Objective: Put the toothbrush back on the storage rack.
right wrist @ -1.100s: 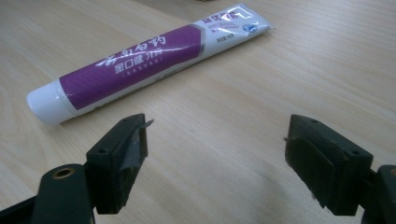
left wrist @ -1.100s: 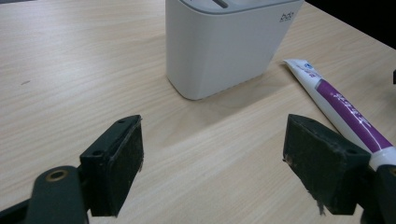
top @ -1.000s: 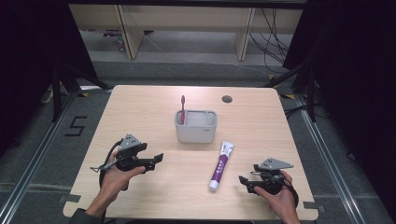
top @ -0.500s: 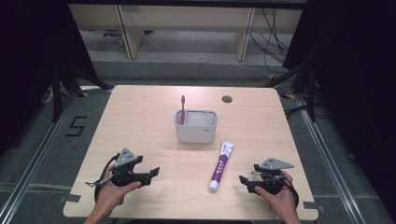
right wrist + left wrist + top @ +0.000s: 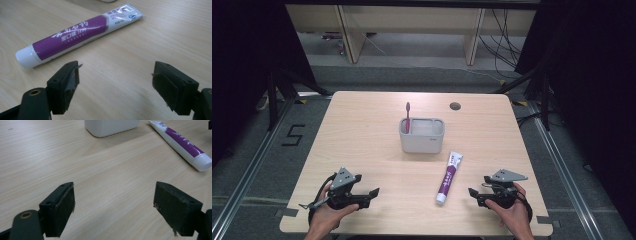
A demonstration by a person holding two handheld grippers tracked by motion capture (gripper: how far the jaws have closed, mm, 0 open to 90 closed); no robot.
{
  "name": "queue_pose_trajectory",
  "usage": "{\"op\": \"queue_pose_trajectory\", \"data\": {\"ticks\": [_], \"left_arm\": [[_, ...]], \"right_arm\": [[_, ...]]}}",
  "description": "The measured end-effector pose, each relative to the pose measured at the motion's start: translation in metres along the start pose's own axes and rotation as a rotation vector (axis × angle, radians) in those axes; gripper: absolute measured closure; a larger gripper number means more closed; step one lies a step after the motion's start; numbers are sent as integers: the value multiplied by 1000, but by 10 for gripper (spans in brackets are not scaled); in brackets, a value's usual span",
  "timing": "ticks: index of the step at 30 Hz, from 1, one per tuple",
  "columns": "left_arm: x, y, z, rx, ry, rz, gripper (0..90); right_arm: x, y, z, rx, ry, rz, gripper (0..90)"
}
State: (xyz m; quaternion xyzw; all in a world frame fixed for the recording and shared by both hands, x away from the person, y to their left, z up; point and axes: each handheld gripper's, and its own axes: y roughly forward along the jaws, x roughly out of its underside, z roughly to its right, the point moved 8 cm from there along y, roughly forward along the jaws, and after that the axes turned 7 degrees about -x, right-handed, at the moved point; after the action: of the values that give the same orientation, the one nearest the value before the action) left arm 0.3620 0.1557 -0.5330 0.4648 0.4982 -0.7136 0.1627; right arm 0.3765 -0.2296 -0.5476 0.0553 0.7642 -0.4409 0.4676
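A purple and white toothpaste tube (image 5: pixel 449 178) lies flat on the wooden table (image 5: pixel 362 135), cap toward the front edge; it shows close in the right gripper view (image 5: pixel 75 33) and at the upper right of the left gripper view (image 5: pixel 183 143). A grey rectangular holder (image 5: pixel 422 135) stands mid-table with a red toothbrush (image 5: pixel 407 116) upright in it. My left gripper (image 5: pixel 372 195) rests open near the front left, empty. My right gripper (image 5: pixel 472 194) sits open near the front right, just right of the tube's cap, its jaws (image 5: pixel 115 87) empty.
A round cable hole (image 5: pixel 455 106) sits near the table's far edge. The holder's base (image 5: pixel 111 127) appears ahead of the left gripper. Black curtains flank the table, and shelving and cables lie beyond it on the floor.
My left gripper has drawn back toward the front edge of the table and settled lower left. The right gripper, tube and holder have stayed put.
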Motion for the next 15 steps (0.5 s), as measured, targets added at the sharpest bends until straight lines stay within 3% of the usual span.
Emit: {"op": "queue_pose_trajectory", "data": {"ticks": [3,4,9,10,15], "left_arm": [[4,-1,0,0,-14,-1,152],[5,-2,0,3,-14,-5,152],[10,-2,2,9,17,-8,152],[11,-2,3,11,17,-12,152],[16,-1,5,5,44,-30,152]], "right_arm": [[0,1,-2,-16,9,4,228],[0,0,-1,-2,4,2,228],[0,0,0,0,2,0,228],[1,1,-2,-18,14,2,228],[1,-2,0,-1,1,4,229]]}}
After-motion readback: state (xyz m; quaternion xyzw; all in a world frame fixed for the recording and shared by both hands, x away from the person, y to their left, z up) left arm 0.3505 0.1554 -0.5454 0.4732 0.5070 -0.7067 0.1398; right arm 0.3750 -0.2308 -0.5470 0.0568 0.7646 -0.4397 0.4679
